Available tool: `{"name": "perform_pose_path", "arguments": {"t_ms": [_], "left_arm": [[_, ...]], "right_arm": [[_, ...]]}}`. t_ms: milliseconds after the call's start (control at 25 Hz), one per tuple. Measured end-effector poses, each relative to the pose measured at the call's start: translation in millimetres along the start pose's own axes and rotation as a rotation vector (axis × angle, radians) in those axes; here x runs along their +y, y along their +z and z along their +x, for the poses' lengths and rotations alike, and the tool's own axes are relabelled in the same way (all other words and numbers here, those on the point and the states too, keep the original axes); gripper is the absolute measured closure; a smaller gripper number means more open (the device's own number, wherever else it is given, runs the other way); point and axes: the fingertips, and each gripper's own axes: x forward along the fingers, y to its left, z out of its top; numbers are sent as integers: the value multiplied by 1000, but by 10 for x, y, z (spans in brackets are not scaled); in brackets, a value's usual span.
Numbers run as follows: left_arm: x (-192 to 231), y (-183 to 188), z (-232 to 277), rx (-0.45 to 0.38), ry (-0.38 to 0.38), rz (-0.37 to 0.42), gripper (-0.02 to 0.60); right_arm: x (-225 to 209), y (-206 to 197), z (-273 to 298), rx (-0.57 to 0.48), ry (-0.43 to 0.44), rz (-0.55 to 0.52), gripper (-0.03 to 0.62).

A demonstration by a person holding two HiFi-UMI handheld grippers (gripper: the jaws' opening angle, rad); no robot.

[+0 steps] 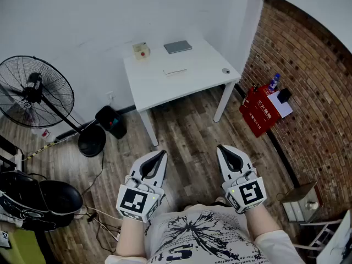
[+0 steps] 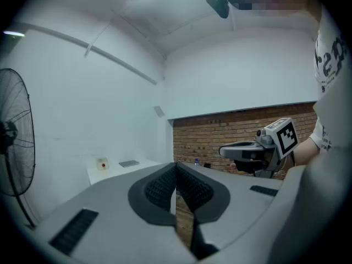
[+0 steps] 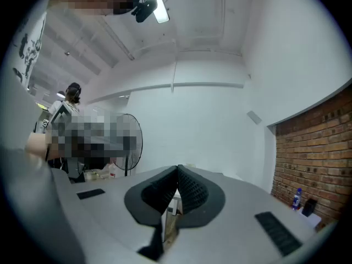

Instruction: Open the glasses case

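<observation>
A flat grey rectangular case (image 1: pixel 177 47), likely the glasses case, lies at the back of a white table (image 1: pixel 192 84). In the left gripper view it is a small grey slab (image 2: pixel 129 163) far ahead. Both grippers hang over the wooden floor close to my body, well short of the table. The left gripper (image 1: pixel 159 154) has its jaws together with nothing between them (image 2: pixel 176 166). My right gripper (image 1: pixel 224 149) is likewise shut and empty (image 3: pixel 177 169), and it also appears from the side in the left gripper view (image 2: pixel 242 150).
On the table are a beige box with a red button (image 1: pixel 142 50), a thin white item (image 1: pixel 175 70) and a small round object (image 1: pixel 226 71). A standing fan (image 1: pixel 36 92) and a black bin (image 1: pixel 111 121) are on the left. Red boxes (image 1: pixel 258 109) lean against the brick wall on the right.
</observation>
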Motion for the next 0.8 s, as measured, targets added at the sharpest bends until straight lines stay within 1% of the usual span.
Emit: {"name": "perform_pose_path", "arguments": {"t_ms": [200,480,640,680,720,760,800], "left_arm": [[-45,-14,54,9,-9,3,568],[-5,-23,171,18,-25,-7,568],[11,-9,268,10,-26,-11,568],[10,-10,298,9,-28,-13,568],[12,-13,329,11,-28,-14,568],[19,-17,360,13,-29,-16,568],[32,-26,393,17,-30,-18,568]], "right_arm": [[-35,-13,-19,0,1,1,582],[-102,-36,43,8,-8,8,582],[-260,-52,104,-9,-28,60,586],[-308,-50,137,-18,-24,65,444],[-356,-45,171,-30,-19,67,195],[-411,-43,201,-36,-21,64,85],[-473,-49,227,-35,-31,58,77]]}}
